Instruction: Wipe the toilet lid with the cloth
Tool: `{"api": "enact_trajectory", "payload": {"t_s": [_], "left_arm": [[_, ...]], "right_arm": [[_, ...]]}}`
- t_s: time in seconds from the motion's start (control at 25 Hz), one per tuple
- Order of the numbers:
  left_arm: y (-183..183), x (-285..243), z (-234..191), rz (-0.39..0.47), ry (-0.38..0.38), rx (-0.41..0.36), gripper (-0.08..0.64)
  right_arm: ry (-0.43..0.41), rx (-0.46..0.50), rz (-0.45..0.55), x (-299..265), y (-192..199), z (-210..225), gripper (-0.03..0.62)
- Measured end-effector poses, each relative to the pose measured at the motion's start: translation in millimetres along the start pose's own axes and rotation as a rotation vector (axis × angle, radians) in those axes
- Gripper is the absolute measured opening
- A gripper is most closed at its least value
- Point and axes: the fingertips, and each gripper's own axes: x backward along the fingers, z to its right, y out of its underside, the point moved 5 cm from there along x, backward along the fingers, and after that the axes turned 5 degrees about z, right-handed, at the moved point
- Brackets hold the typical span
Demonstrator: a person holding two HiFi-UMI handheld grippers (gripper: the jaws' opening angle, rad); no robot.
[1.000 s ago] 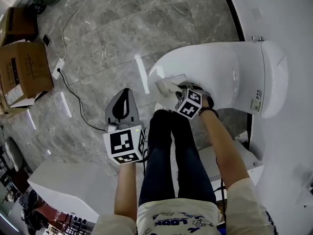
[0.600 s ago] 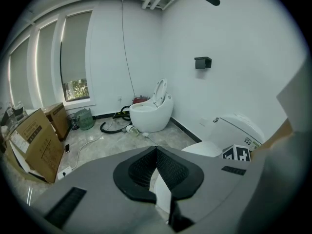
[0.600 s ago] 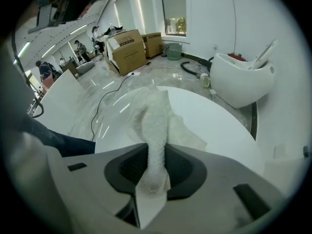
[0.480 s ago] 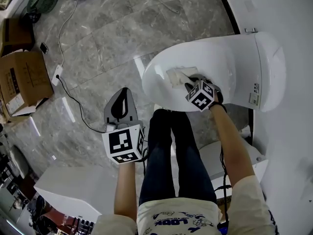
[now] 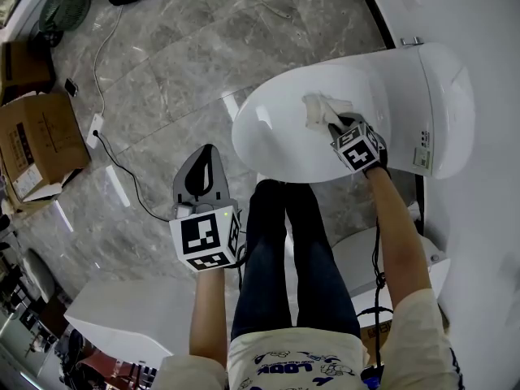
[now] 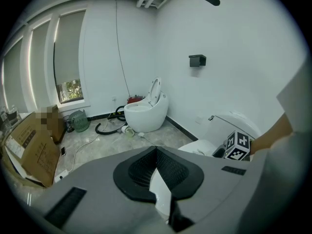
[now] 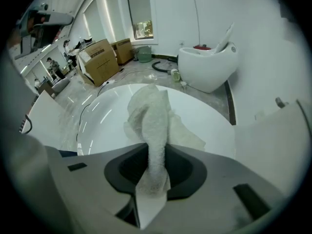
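The right hand-held gripper (image 5: 331, 125) has slid toward 2 o'clock across the toilet lid (image 5: 272, 132), pinching the cloth (image 5: 323, 107). The left hand-held gripper (image 5: 205, 159) is closed on nothing.

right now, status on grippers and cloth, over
Right gripper shut on white cloth, cloth on closed toilet lid. Left gripper shut, empty, held over the floor. Nothing else on the lid.

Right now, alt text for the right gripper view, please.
The right hand-held gripper is shut on a white cloth whose loose end rests on the closed white toilet lid. Behind stand a second toilet with its seat raised and cardboard boxes on a grey floor.
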Motion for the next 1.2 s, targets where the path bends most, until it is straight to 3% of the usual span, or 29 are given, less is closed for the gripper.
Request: {"api": "enact_trajectory", "payload": {"t_s": [0.6, 1.2], "left_arm": [[-1, -3, 19, -0.002, 0.041, -0.025, 0.003], [0, -2, 18, -0.002, 0.059, -0.028, 0.003]], "right_arm": [[0.148, -0.257, 0.011, 23, 49, 40, 0.092], [0.282, -0.527, 0.031, 45, 95, 45, 0.092]]}}
